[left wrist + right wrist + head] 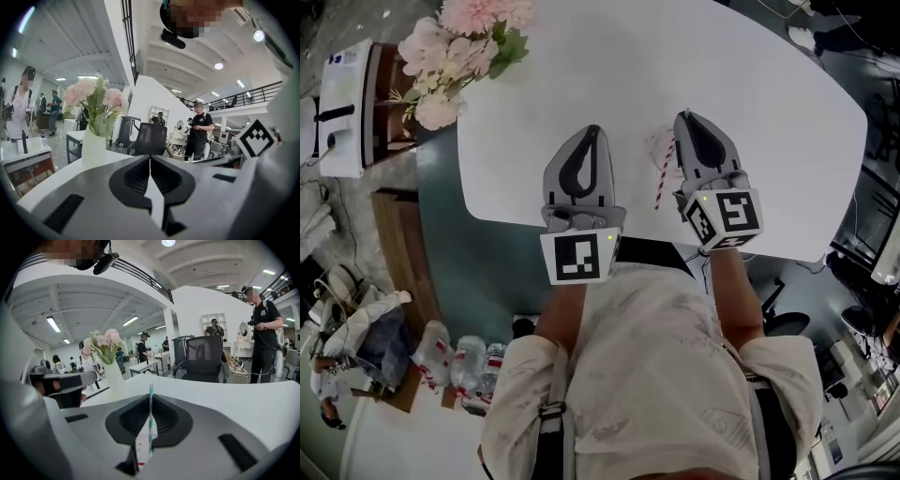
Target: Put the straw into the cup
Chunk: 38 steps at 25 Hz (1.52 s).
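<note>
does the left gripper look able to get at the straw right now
Probably yes: the left gripper, shut and empty, sits close beside the straw, though the right gripper has it clamped.

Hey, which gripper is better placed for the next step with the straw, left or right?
Right. The right gripper is shut on the straw, which stands upright between its jaws. The left gripper is shut with nothing between its jaws.

No legible text or numbers
</note>
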Each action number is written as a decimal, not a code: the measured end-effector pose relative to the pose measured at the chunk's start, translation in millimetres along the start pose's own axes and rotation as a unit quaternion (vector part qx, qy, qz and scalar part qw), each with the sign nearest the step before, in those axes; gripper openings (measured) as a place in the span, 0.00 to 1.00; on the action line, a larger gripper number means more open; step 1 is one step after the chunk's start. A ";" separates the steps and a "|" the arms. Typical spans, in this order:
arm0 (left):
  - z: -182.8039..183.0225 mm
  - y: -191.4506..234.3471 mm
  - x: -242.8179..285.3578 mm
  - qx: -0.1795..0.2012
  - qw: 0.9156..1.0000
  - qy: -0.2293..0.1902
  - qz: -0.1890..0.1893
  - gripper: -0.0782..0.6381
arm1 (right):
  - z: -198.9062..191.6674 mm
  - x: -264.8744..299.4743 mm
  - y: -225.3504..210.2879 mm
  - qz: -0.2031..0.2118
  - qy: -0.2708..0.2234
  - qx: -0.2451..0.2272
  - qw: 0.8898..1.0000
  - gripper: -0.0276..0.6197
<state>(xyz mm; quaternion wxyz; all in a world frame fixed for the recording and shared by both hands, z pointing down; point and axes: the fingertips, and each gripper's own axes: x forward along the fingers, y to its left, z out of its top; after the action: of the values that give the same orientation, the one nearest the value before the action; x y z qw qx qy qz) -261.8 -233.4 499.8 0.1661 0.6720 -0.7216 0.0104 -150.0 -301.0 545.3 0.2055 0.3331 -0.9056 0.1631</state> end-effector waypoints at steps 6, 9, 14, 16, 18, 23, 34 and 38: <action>-6.4 7.9 5.0 -0.010 1.000 0.007 -0.001 0.12 | -6.2 9.7 1.7 -0.006 0.017 -0.013 1.000 0.06; -4.8 10.3 6.4 -0.011 1.000 0.004 -0.001 0.12 | -7.7 12.8 1.6 -0.006 0.024 -0.019 1.000 0.07; -2.4 11.6 6.4 -0.010 1.000 0.002 -0.002 0.12 | -13.1 16.0 3.7 -0.004 0.038 -0.026 0.999 0.11; -1.7 11.3 6.3 -0.010 1.000 0.002 -0.003 0.12 | -13.0 15.9 3.9 -0.005 0.037 -0.025 0.999 0.13; -0.8 10.6 5.8 -0.009 1.000 0.003 -0.004 0.12 | -12.7 15.9 3.6 -0.006 0.037 -0.025 0.999 0.14; 4.5 5.9 3.7 -0.003 1.000 -0.001 -0.007 0.12 | -10.5 12.5 -0.5 -0.016 0.033 -0.023 0.999 0.17; 23.9 -27.3 -11.7 0.031 0.999 -0.016 -0.024 0.12 | 0.8 -24.6 -11.9 -0.027 -0.002 -0.009 1.000 0.18; 32.5 -51.0 -24.1 0.052 0.998 -0.020 -0.031 0.12 | 4.5 -51.4 -17.9 -0.032 -0.025 0.002 0.999 0.18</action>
<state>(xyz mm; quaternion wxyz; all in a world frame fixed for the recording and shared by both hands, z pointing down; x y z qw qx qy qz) -218.5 -222.7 452.4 0.1167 0.7018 -0.7021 0.0295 -103.5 -288.3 519.6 0.1867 0.3660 -0.8993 0.1501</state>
